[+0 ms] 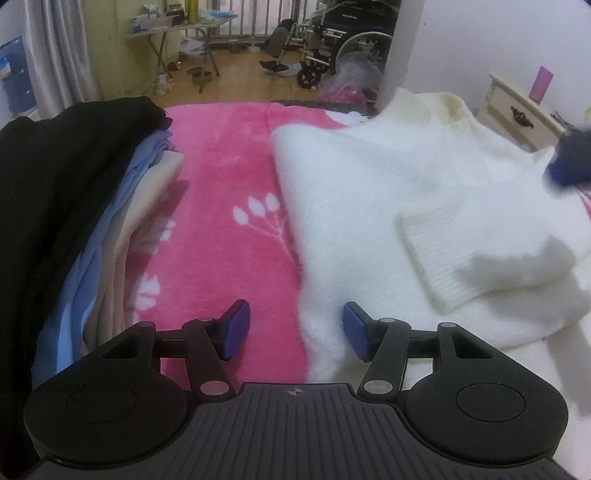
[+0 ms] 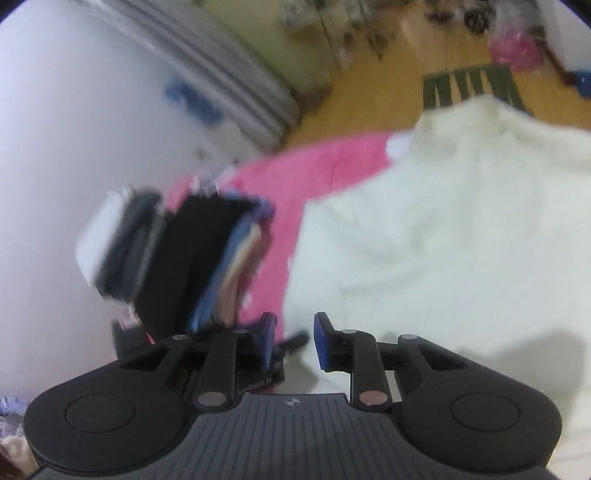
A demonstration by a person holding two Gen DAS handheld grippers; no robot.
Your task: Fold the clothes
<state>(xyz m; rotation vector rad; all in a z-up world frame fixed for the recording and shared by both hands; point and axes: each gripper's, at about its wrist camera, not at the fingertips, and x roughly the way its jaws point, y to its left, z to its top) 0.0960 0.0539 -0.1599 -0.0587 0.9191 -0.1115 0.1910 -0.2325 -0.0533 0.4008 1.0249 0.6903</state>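
A fluffy white sweater point(image 1: 388, 177) lies spread on the pink blanket point(image 1: 229, 166), collar at the far end. One sleeve is folded across its body, and the ribbed cuff point(image 1: 436, 258) points toward me. My left gripper point(image 1: 295, 328) hovers open over the sweater's left edge, with nothing between its blue pads. In the blurred right wrist view, my right gripper point(image 2: 293, 341) stands open with a narrow gap, above the near left edge of the sweater point(image 2: 443, 229). A blurred dark blue shape point(image 1: 570, 162) shows at the sweater's right side.
A stack of folded clothes point(image 1: 74, 221), black on top of blue and beige, sits on the blanket left of the sweater and also appears as the stack point(image 2: 207, 258). A cream bedside cabinet point(image 1: 517, 107) stands at the right. Beyond the bed are a wheelchair point(image 1: 332, 40) and a folding table point(image 1: 177, 29).
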